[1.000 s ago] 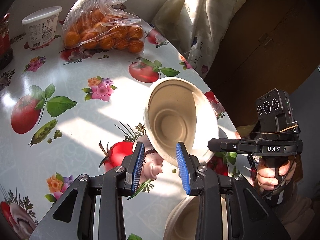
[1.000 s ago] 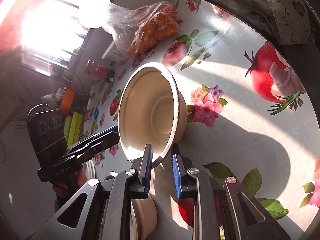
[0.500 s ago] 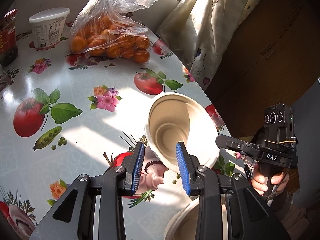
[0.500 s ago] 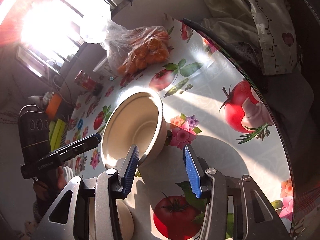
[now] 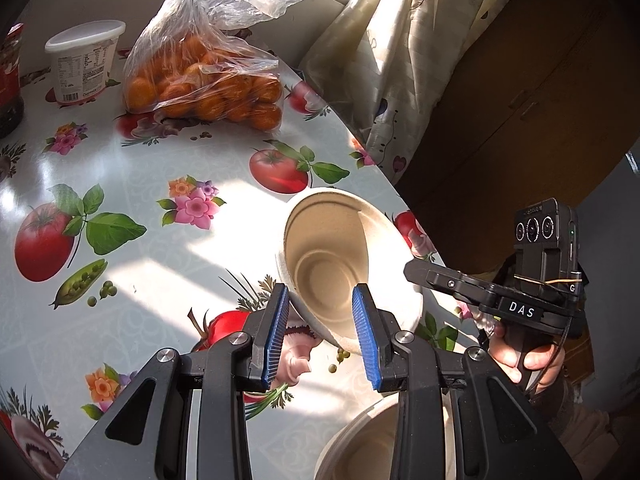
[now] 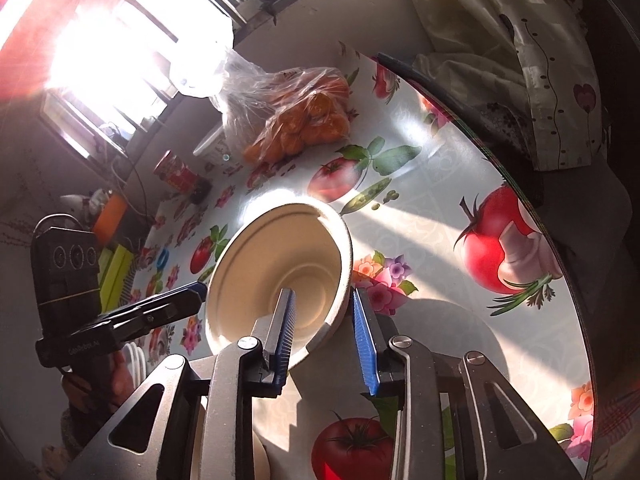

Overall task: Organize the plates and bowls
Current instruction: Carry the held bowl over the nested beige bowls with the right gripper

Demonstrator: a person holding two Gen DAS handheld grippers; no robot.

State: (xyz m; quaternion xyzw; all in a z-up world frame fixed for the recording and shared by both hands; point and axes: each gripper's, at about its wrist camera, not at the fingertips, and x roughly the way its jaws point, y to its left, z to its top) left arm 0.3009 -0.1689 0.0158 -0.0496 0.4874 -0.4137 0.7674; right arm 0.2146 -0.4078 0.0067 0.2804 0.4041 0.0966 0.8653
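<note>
Down at the near edge of the tabletop, directly under the cameras, a second pale bowl, cut off by the frame and likely the place to nest the first. Just above it, the left hand-held gripper, clamped on the lower wall of the task's bowl, one pad outside, one inside. Bowl lifted clear of the cloth and tipped steeply, mouth toward the cameras, hanging over the right edge of the tabletop. On the opposite rim, the right hand-held gripper, gripped in a person's hand, jaws just closing with the bowl's wall between them; cannot tell whether both pads press yet. Risk from here, as a judgement: thin moulded pulp, held from two sides at once, so any pull in different directions could buckle or tear the rim. Letting go on the left before the right bites could drop the bowl, and so near the edge it could roll off the tabletop. Lowering it while so tilted could catch rim on rim instead of seating. Further back, toward the far edge, a bag of oranges, a white tub and, off the far right corner, a curtain.
</note>
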